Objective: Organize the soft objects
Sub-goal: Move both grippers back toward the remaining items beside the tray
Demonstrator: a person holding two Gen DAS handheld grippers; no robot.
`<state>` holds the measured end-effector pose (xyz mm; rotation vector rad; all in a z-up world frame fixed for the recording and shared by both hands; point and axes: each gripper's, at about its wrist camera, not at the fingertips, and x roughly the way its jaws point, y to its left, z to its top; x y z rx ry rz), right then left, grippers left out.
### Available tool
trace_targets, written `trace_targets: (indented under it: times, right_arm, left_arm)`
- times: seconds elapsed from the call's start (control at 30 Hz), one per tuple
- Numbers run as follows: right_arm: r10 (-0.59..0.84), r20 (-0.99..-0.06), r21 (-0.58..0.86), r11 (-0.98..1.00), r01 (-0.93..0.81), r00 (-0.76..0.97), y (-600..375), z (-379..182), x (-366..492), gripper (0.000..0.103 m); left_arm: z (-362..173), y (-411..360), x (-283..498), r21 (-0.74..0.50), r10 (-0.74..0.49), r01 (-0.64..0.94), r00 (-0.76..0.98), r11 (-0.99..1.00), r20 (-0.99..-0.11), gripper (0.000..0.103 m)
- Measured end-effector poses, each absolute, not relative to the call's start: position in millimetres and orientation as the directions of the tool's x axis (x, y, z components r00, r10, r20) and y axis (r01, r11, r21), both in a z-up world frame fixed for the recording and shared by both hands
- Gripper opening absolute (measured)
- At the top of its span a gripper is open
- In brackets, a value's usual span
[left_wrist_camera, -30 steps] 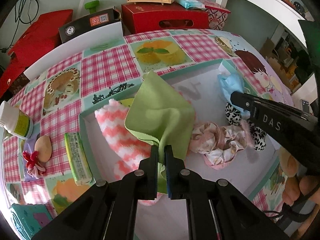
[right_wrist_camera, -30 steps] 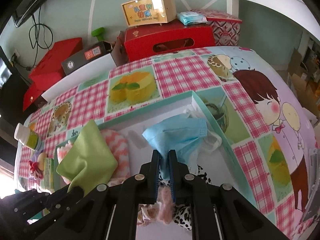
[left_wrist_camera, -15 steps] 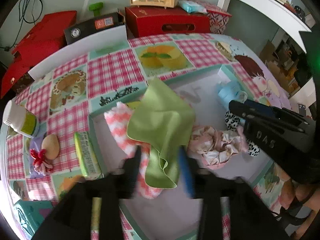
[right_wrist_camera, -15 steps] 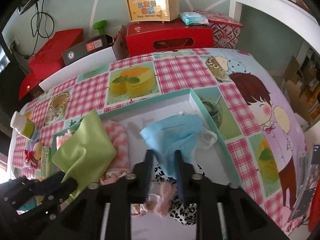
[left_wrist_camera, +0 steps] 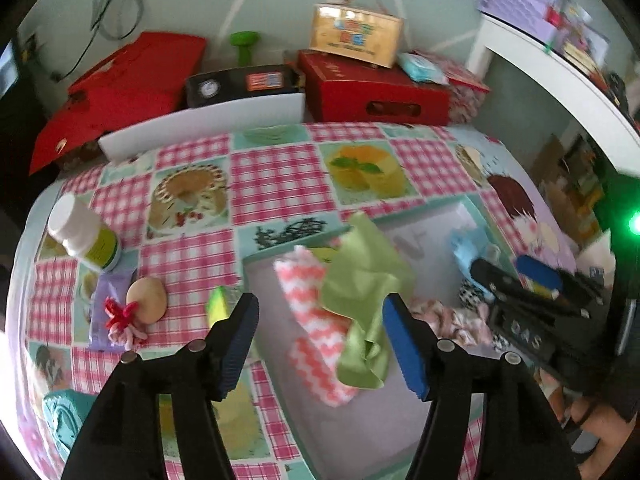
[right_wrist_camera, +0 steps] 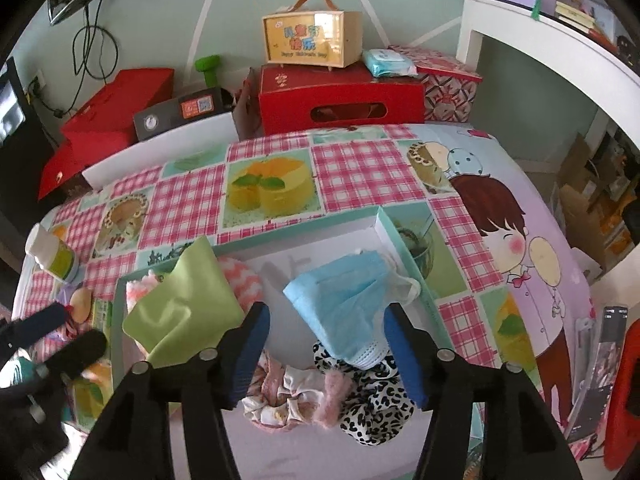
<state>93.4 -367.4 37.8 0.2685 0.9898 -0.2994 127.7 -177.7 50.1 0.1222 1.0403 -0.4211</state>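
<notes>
Releasing is under way: the left gripper (left_wrist_camera: pixel 320 344) has just been opened wide above the green cloth (left_wrist_camera: pixel 366 292), the right gripper (right_wrist_camera: pixel 326 352) above the blue face mask (right_wrist_camera: pixel 344 304), both dropped in the teal-rimmed tray (right_wrist_camera: pixel 394 236); jaws are best lifted straight clear, unsnagged

Pale green wall (right_wrist_camera: pixel 160 8) with white diagonal lines behind the table's far edge; dangling black cable (right_wrist_camera: pixel 94 52) at left; white shelf unit (right_wrist_camera: pixel 520 32) at right; daylight throughout.
</notes>
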Motion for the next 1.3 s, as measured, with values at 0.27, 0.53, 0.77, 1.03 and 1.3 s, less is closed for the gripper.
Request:
trace_targets:
  times: [0.27, 0.53, 0.77, 1.03, 1.3]
  right_arm:
    - [-0.153, -0.854, 0.055, 0.924, 0.378, 0.498, -367, 35, 95, 0.085]
    - [-0.195, -0.860, 0.019, 0.912, 0.411, 0.472, -372, 33, 95, 0.103]
    - [-0.196, -0.862, 0.009, 0.916, 0.402, 0.467, -368, 32, 96, 0.103]
    - [-0.189, -0.861, 0.013, 0.920, 0.392, 0.472, -365, 33, 97, 0.103]
    - [-0.164, -0.858, 0.025, 0.933, 0.358, 0.487, -352, 36, 102, 0.103]
  left_arm:
    - [39, -145, 150, -0.108, -0.217, 0.246, 0.478, 0.963, -0.851, 0.095]
    - [25, -117, 166, -0.120, -0.169, 0.132, 0.473, 0.984, -0.865, 0.096]
    - [22, -110, 169, -0.125, -0.164, 0.113, 0.460, 0.986, -0.873, 0.096]
    - [29, -94, 172, -0.129, -0.161, 0.099, 0.465, 0.987, -0.870, 0.096]
    - [45, -46, 177, -0.128, -0.120, 0.021, 0.506, 0.992, -0.854, 0.096]
